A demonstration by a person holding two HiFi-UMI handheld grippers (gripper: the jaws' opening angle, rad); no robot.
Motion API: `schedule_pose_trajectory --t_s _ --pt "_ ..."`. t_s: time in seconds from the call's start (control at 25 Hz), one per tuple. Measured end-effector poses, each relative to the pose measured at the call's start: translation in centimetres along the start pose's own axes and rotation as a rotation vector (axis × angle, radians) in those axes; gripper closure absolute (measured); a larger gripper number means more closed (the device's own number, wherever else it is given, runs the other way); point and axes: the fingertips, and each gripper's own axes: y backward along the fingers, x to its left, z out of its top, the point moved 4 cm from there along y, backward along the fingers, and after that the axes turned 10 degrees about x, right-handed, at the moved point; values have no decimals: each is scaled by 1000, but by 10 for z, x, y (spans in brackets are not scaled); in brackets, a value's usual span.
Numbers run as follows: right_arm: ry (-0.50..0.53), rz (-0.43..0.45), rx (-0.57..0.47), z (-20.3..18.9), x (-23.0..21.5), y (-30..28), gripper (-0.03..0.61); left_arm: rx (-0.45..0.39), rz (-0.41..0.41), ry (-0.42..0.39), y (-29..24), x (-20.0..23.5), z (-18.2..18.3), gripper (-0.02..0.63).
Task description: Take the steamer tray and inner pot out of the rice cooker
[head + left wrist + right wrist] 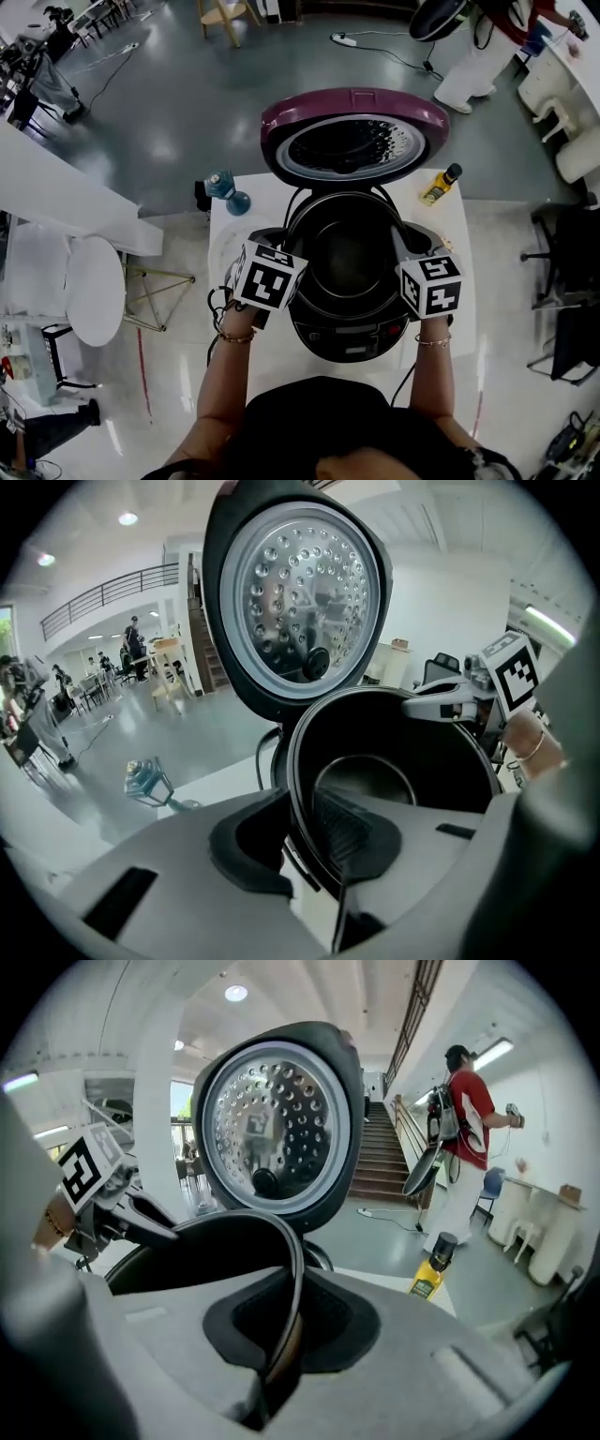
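Head view overhead; gripper views opposed across pot [347, 248].

In the head view the person wears a black top [328, 422] at 6 o'clock, short enough in the sleeve to leave the forearms bare. Each wrist carries a thin beaded bracelet, one on the left [236, 336] and one on the right [433, 341]. The left gripper [284, 242], at 8 o'clock, bears a white cube [269, 277] printed with black square markers. The right gripper [409, 244], at 4 o'clock, has a matching cube [431, 284]. A thin black cable [214, 314] loops beside the left wrist. Seen close, both pairs of jaws are broad, matt grey shells with rounded edges and shallow rectangular recesses. They are lined with black pads [246, 855], one of them ribbed.
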Motion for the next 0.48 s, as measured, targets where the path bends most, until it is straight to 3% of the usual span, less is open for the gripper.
schedule_pose_trajectory --t_s 0.28,0.48 --pt "-33 34 -33 0 -1 4 554 -23 -118 65 3 1 -6 504" --pt "-40 49 -57 3 -2 9 554 12 -197 56 -3 -12 -13 487"
